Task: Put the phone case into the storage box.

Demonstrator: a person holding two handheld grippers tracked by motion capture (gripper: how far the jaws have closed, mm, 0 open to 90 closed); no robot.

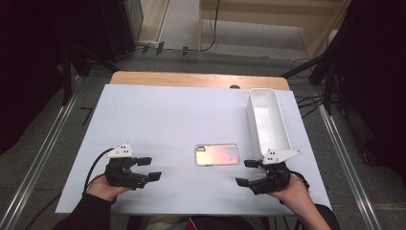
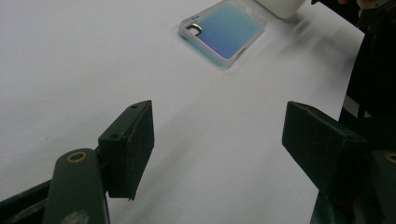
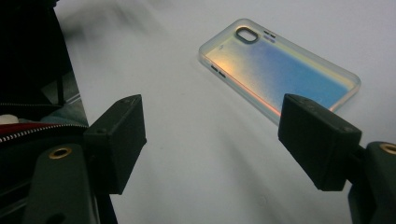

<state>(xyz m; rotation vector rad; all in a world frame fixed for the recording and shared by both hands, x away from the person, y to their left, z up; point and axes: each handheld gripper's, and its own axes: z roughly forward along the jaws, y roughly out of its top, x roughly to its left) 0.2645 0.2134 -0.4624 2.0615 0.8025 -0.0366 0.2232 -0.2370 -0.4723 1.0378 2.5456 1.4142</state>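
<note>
High view: an iridescent, translucent phone case [image 1: 216,155] lies flat on the white table sheet [image 1: 158,124], between the left gripper [image 1: 149,168] and the right gripper [image 1: 246,172], touched by neither. A long white plastic bin [image 1: 268,122] stands empty just beyond the right gripper. Both grippers rest near the table's front edge with jaws spread wide and nothing between them. Judging from this, the work has hardly begun: the case has yet to be picked up, and the bin looks like its likely destination.
</note>
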